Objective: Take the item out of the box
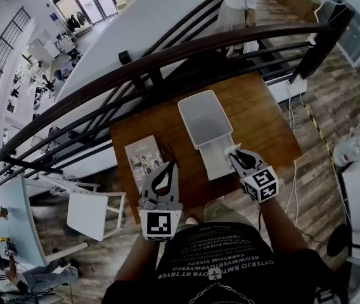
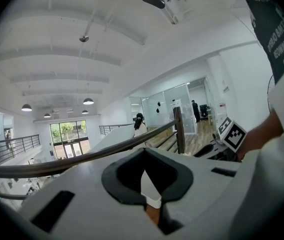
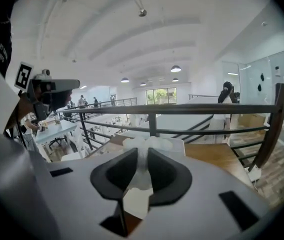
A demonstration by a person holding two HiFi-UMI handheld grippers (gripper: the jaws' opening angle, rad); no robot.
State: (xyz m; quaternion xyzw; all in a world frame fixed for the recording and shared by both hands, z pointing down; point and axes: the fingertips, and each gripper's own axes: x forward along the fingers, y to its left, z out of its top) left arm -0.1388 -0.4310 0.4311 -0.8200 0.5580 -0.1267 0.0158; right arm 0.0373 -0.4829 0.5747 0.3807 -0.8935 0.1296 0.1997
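Person (image 1: 231,258): stands at the near edge of the counter (image 1: 265,116) with a tool in each hand.

Left hand-held gripper (image 1: 167,167): nearest of the two, held over the near part of the counter. Its jaws are together at the tips with nothing between them.

Booklet (image 1: 143,156): lies flat on the wood just beyond the left tool and is not touched.

Right hand-held gripper (image 1: 236,154): clamped on the item, with its pads pressing in from both sides.

Item (image 3: 145,145): a white, crumpled, puffy wad bulging above the jaws. It hangs in the right tool over the spot where the box meets the white panel in front of it, and by the look it is already clear of the box.

Handling: I judge it soft and very light. It will squash, not slip, and seems unlikely to break. The middle of the bunch, where it is pinched now, is the sensible hold, since a loose edge might pull free.

White panel (image 1: 217,164): lies flat on the counter against the box's near end. I cannot tell whether it is a lid or a tray, and nothing sits on it.

Box (image 1: 187,124): white and open-topped. The pale inside shows nothing left in it.

Railing (image 1: 167,62): a dark rail runs behind the counter.

Passer-by (image 1: 237,5): well apart, on the far floor.
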